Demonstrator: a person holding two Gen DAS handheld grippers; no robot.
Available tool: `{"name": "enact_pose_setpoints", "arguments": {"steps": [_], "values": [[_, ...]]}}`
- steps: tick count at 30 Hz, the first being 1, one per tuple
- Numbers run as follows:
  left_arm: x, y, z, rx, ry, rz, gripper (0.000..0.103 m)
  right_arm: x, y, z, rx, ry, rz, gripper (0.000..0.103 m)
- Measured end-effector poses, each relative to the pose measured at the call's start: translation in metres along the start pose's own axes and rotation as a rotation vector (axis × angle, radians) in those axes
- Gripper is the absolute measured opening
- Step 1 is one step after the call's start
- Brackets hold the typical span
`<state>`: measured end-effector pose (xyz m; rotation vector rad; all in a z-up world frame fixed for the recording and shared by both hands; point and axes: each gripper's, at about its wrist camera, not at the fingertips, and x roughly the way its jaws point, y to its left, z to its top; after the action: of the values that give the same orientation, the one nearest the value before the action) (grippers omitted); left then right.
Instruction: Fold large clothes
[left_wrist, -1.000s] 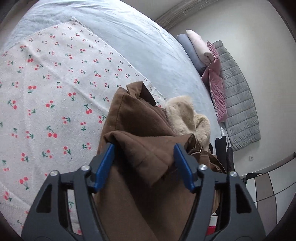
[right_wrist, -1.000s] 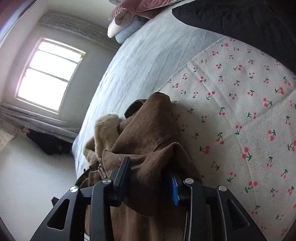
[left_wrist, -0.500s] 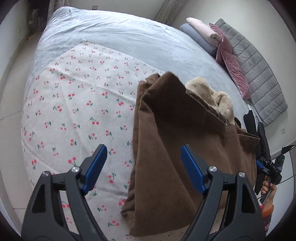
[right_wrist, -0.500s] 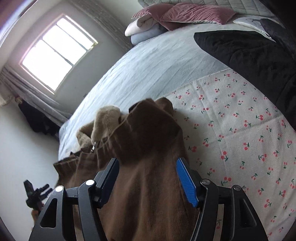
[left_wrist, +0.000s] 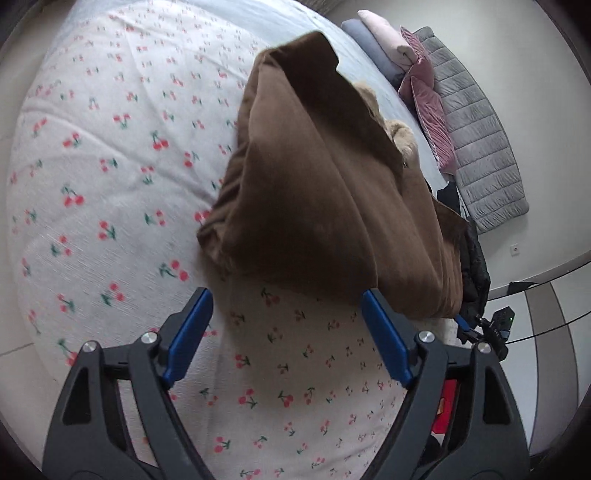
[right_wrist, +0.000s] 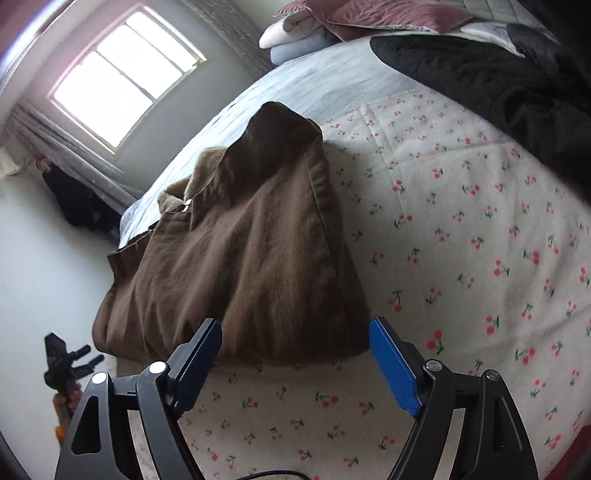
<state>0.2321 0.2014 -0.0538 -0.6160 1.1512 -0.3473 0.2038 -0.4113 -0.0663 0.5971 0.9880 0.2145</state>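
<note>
While both grippers hang released, jaws wide, nothing between fingers: left gripper (left_wrist: 286, 328) and right gripper (right_wrist: 295, 354) sit just short of brown coat (left_wrist: 325, 184) (right_wrist: 240, 258). Coat lies folded in heap on cherry-print sheet (left_wrist: 110, 166) (right_wrist: 461, 240), toward bed's edge. Tan fur lining (right_wrist: 188, 177) peeks out at far end. Pillows (left_wrist: 388, 40) stacked at far edge.
</note>
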Motion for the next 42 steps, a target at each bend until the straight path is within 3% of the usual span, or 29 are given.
{"name": "enact_pose_setpoints", "arguments": {"steps": [2,8,12,16,17,18,19,20,21,22,27,30,33,37,40,42], "values": [[0.014,0.004,0.000,-0.040,-0.011,-0.016,0.083,0.009,-0.008,-0.007,0.057,0.028,0.029,0.085],[0.029,0.020,0.017,-0.216,-0.157,-0.147,0.083,0.022,-0.021,-0.026,0.171,0.046,0.105,0.085],[0.039,0.018,0.026,-0.261,-0.200,-0.142,0.083,0.036,-0.018,-0.027,0.153,0.058,0.114,0.086],[0.046,0.016,0.030,-0.312,-0.250,-0.134,0.083,0.058,-0.012,-0.007,0.219,0.011,0.252,0.087],[0.046,0.015,0.032,-0.319,-0.267,-0.138,0.079,0.067,-0.010,-0.001,0.241,0.002,0.274,0.087],[0.047,0.017,0.033,-0.322,-0.295,-0.131,0.061,0.074,-0.007,0.003,0.248,-0.012,0.277,0.083],[0.049,0.021,0.035,-0.333,-0.308,-0.127,0.054,0.080,-0.004,0.007,0.252,-0.037,0.262,0.076],[0.052,0.026,0.036,-0.357,-0.302,-0.142,0.046,0.085,-0.003,0.010,0.268,-0.057,0.249,0.047],[0.049,0.027,0.035,-0.374,-0.296,-0.144,0.039,0.087,-0.004,0.013,0.304,-0.066,0.261,0.024],[0.045,0.023,0.034,-0.374,-0.293,-0.134,0.036,0.085,-0.006,0.015,0.349,-0.086,0.281,0.022],[-0.017,-0.039,0.029,-0.107,-0.356,-0.047,0.020,0.027,0.026,0.027,0.236,-0.186,0.289,0.014],[-0.062,-0.076,0.021,0.039,-0.397,-0.027,0.018,-0.013,0.043,0.030,0.204,-0.223,0.310,0.014],[-0.099,-0.092,0.000,0.101,-0.381,-0.038,0.018,-0.054,0.053,0.020,0.178,-0.248,0.339,0.014],[-0.126,-0.084,-0.040,0.136,-0.297,-0.027,0.018,-0.097,0.057,-0.015,0.134,-0.206,0.330,0.014],[-0.116,-0.068,-0.085,0.135,-0.199,0.009,0.019,-0.104,0.064,-0.051,0.103,-0.126,0.267,0.014],[-0.096,-0.052,-0.105,0.141,-0.119,0.057,0.025,-0.102,0.056,-0.078,0.085,-0.082,0.216,0.016]]}}
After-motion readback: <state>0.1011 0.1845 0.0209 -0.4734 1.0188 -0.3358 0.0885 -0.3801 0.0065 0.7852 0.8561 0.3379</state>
